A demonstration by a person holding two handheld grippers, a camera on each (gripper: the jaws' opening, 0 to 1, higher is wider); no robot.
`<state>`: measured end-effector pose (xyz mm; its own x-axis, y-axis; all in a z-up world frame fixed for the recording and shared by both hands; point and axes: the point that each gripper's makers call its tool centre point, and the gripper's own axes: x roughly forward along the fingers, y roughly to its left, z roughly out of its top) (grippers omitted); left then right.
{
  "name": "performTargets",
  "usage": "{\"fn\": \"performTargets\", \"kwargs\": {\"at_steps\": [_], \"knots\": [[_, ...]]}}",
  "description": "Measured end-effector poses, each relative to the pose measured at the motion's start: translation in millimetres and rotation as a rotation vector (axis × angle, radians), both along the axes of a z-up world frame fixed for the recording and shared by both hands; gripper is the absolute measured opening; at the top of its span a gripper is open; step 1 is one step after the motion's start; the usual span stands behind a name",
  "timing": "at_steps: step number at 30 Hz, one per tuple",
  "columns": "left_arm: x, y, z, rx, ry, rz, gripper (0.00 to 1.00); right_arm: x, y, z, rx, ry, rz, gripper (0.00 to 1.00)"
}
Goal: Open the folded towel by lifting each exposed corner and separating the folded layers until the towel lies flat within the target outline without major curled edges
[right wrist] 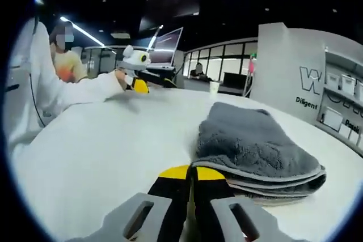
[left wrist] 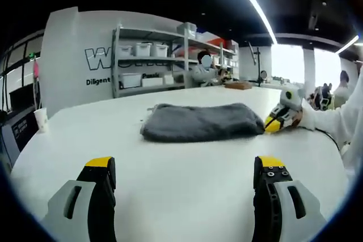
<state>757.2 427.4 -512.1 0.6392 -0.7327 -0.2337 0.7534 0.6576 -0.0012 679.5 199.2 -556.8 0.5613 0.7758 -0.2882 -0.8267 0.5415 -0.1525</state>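
Yellow-tipped grey tool (left wrist: 184,174), white sleeve (right wrist: 68,97)

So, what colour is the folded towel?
Dark grey; the towel shows best in the right gripper view.

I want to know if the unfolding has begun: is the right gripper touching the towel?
Cannot tell. In the left gripper view the right gripper sits at the towel's end with no clear gap. In the right gripper view its shut tips meet the towel's edge.

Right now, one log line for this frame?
towel: folded, on table | left hand-held gripper: open, clear | right hand-held gripper: shut, at towel edge
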Motion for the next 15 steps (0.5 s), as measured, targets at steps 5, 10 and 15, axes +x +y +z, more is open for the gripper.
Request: {"fn": "performTargets", "kwargs": {"at_steps": [5,10,15], "knots": [[0.0,-1,-0.6,0.005,0.0,-0.005,1.0,-5,17,-0.8,-0.009,-0.005,0.027,0.0],[-0.2,-1,-0.6,0.007,0.0,-0.002,1.0,-10,33,-1.3,-0.021,-0.013,0.044,0.0],[0.1,-1,-1.7,0.01,0.002,0.0,1.0,-14,49,-0.5,-0.018,-0.015,0.057,0.0]]}}
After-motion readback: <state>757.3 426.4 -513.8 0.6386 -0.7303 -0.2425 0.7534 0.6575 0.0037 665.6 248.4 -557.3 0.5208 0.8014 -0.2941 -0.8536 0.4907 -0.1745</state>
